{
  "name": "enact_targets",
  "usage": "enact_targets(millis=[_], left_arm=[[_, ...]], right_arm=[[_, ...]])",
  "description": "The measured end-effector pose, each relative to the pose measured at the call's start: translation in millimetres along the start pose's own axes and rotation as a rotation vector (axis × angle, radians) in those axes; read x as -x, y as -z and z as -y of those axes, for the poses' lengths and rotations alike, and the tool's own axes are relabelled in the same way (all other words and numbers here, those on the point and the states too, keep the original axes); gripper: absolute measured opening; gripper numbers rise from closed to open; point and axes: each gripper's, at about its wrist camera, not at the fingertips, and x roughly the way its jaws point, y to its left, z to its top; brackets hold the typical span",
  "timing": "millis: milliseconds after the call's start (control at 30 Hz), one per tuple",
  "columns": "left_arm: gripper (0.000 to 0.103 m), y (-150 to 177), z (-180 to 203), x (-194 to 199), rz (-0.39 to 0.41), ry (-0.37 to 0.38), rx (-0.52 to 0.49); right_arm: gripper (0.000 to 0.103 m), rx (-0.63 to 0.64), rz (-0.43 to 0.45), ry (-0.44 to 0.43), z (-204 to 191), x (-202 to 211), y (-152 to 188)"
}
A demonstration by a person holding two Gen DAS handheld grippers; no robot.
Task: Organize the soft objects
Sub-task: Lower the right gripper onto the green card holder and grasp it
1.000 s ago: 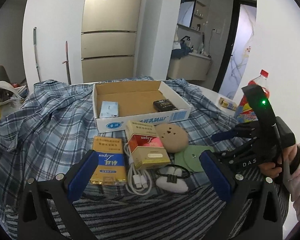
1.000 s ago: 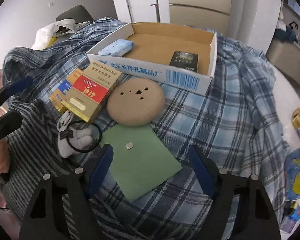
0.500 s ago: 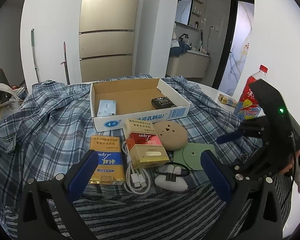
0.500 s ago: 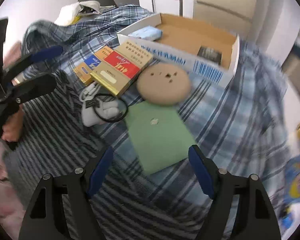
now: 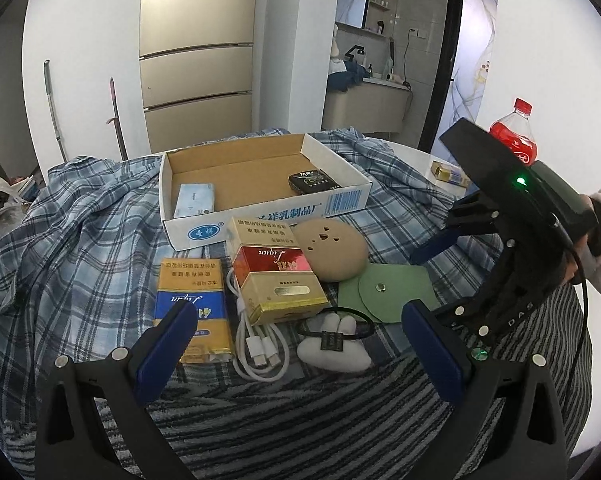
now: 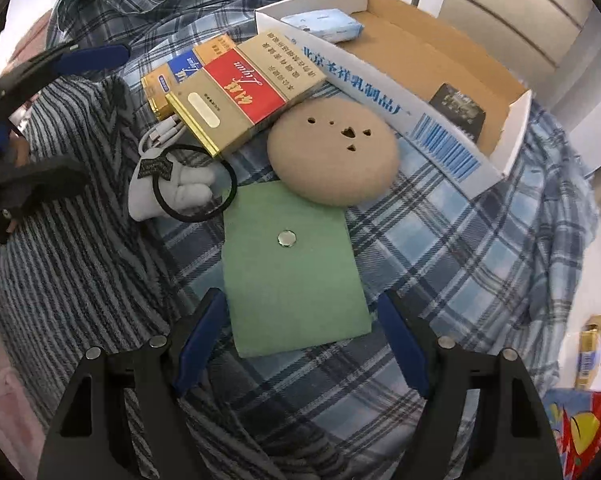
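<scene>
Claws [image 6: 300, 344] [image 5: 300, 352] both spread, empty; red bottle [image 5: 514, 136] in left view only, right view w/o it

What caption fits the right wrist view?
Open right gripper poised over green pouch, tan round cushion and cardboard box beyond.

Both views are evenly and fairly brightly lit by soft indoor light, with only faint shadows under the objects. In the left wrist view the plain white wall [image 5: 548, 60] at two o'clock is washed out. The right wrist view is slightly soft, most at twelve o'clock around the open white-and-brown cardboard tray [image 6: 496, 168]. Fisheye bending curves straight lines, and black vignette fills every corner.
</scene>
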Motion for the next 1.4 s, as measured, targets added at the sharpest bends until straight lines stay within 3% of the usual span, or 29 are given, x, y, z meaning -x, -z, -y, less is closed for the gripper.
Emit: enact_targets(millis=[67, 367, 733, 1100, 1400], left_arm=[[0.103, -0.1, -0.2, -0.3, 0.0, -0.001, -0.001], [0.103, 0.4, -1.4, 3.1, 0.014, -0.003, 0.008], [0.103, -1.3, -7.6, 3.9, 0.022, -0.044, 0.032], [0.103, -1.0, -10.1, 22.0, 0.107, -0.054, 0.045], [0.103, -1.3, -14.0, 24.8, 0.116, -0.055, 0.074]], right_arm=[[0.078, 0.002, -0.016, -0.04, 3.5, -5.2, -3.1], [0.072, -0.022, 0.033, 0.027, -6.8, 12.4, 9.9], [0.072, -0.292, -0.009, 0.084, -9.6, 49.2, 35.9], [0.072, -0.369, -0.018, 0.113, -50.0, 42.5, 47.6], [0.073, -0.445, -0.067, 0.007, -32.9, 19.2, 30.9]])
